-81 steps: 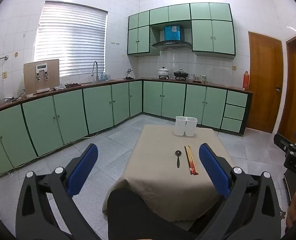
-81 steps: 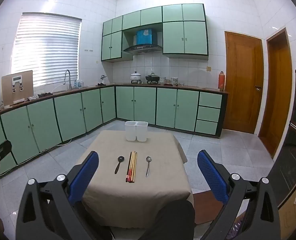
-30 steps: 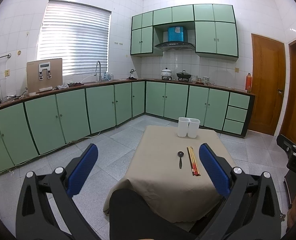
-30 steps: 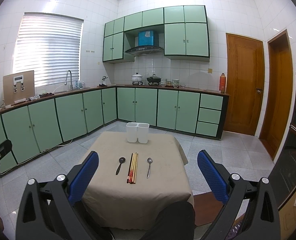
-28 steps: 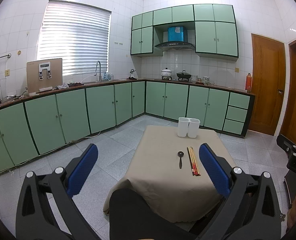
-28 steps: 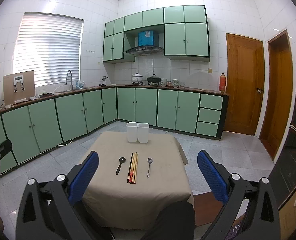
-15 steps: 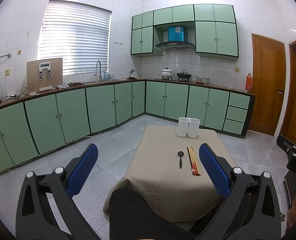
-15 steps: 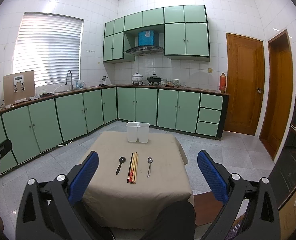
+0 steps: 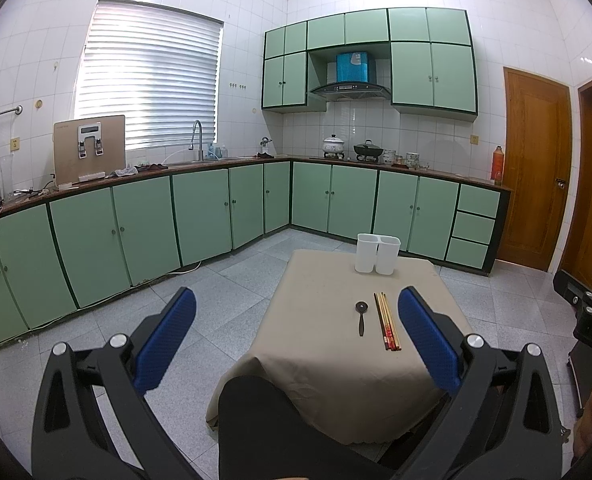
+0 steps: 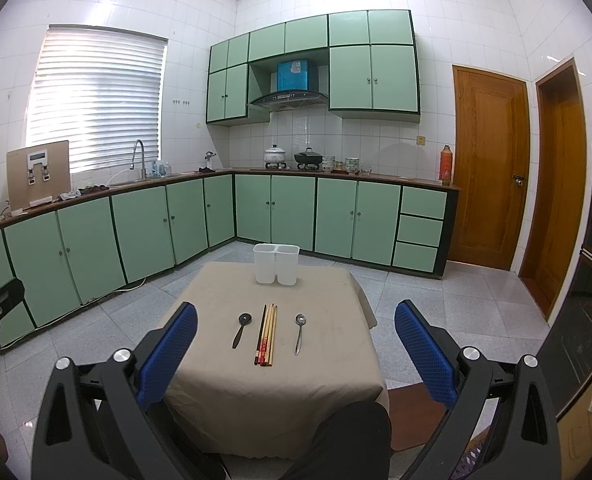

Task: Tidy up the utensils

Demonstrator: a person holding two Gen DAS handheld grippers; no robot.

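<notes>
Your left gripper (image 9: 296, 336) and right gripper (image 10: 296, 340) both released, fingers spread wide and holding nothing, well back from the cloth-covered tabletop (image 10: 327, 380), black spoon (image 10: 242, 328), chopsticks (image 10: 267, 334) and metal spoon (image 10: 299, 332) lying mid-cloth, white two-part holder (image 10: 276, 264) upright near the far edge, bare cloth on all sides.

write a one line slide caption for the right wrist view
Open right gripper faces black spoon, chopsticks, metal spoon and white holder.
</notes>
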